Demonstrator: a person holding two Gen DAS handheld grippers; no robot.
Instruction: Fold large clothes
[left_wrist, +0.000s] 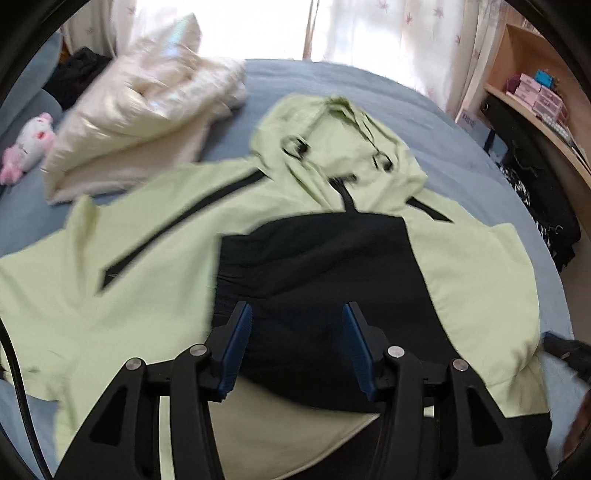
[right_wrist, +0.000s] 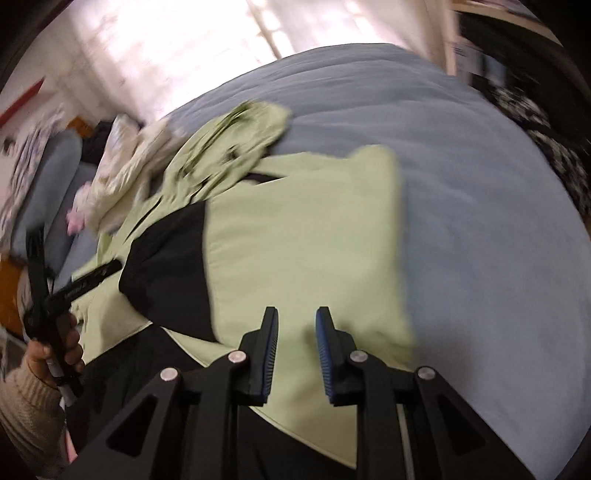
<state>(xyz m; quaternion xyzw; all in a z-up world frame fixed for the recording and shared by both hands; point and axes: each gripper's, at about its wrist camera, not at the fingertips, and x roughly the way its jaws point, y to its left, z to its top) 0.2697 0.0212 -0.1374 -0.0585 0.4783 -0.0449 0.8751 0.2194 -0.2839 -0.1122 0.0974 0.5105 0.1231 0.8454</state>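
A light green hooded jacket (left_wrist: 155, 288) with a black front panel (left_wrist: 314, 280) and black zips lies front-up on the blue bed (left_wrist: 461, 155), hood away from me. Its right sleeve is folded in over the body (right_wrist: 306, 236). My left gripper (left_wrist: 297, 314) is open and empty above the black panel near the hem. My right gripper (right_wrist: 295, 317) is open and empty above the folded green sleeve. The left gripper also shows in the right wrist view (right_wrist: 74, 288), held in a hand at the left edge.
A cream padded jacket (left_wrist: 147, 110) lies folded at the far left of the bed. A pink and white plush toy (left_wrist: 29, 147) sits beside it. A wooden shelf (left_wrist: 535, 92) with boxes and dark bags (left_wrist: 546, 206) stands right of the bed. Curtains hang behind.
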